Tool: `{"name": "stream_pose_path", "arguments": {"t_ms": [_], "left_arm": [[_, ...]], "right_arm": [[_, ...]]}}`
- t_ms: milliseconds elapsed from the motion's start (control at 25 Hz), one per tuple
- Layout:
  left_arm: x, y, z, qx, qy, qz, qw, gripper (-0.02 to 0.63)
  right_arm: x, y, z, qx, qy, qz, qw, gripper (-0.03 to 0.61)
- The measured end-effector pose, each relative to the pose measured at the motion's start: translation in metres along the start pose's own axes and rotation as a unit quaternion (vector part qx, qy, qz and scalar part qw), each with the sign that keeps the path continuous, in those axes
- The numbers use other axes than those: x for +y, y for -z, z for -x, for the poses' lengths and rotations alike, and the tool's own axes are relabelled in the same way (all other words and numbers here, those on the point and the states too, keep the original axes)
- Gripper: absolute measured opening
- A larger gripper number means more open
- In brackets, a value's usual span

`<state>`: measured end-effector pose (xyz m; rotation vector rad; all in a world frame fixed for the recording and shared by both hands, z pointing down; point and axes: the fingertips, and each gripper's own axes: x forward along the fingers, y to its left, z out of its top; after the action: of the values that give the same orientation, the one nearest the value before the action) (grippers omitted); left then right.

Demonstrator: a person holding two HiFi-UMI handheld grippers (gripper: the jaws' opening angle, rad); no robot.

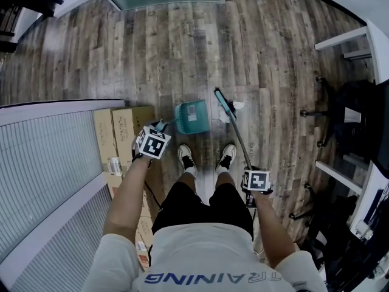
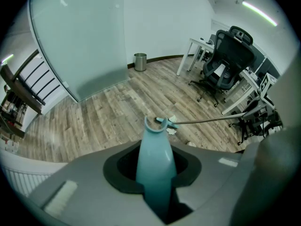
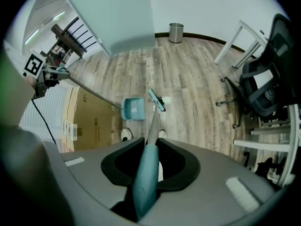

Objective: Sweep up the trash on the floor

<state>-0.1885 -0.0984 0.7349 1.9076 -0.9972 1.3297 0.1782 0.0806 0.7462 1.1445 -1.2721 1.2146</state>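
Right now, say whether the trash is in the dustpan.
Out: white trash lies on the floor by the broom, right of the dustpan.

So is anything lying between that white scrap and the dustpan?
Only the broom head: it lies between the white scrap and the dustpan, with the scrap on its far side. Otherwise just bare floor.
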Motion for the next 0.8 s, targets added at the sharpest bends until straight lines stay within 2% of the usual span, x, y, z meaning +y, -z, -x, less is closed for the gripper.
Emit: {"name": "stream_pose_path", "arguments": {"t_ms": [120, 480, 600, 800], "left_arm": [[-0.001, 0.000, 0.000, -0.001, 0.001, 0.000, 1.0000, 0.094], [-0.002, 0.001, 0.001, -0.001, -0.001, -0.001, 1.0000, 0.094], [-0.002, 0.001, 0.001, 0.000, -0.002, -0.001, 1.0000, 0.094], [-0.004, 0.001, 0.000, -0.002, 0.000, 0.000, 1.0000, 0.094]], "right_arm": [[0.020, -0.002, 0.000, 0.002, -0.016, 0.037, 0.999, 0.109], [0.057, 0.002, 0.002, 0.007, -0.063, 0.071, 0.995, 0.109], [0.070, 0.007, 0.002, 0.017, -0.103, 0.060, 0.993, 0.109], [0.095, 0.016, -0.001, 0.039, -0.175, -0.002, 0.984, 0.109]]}}
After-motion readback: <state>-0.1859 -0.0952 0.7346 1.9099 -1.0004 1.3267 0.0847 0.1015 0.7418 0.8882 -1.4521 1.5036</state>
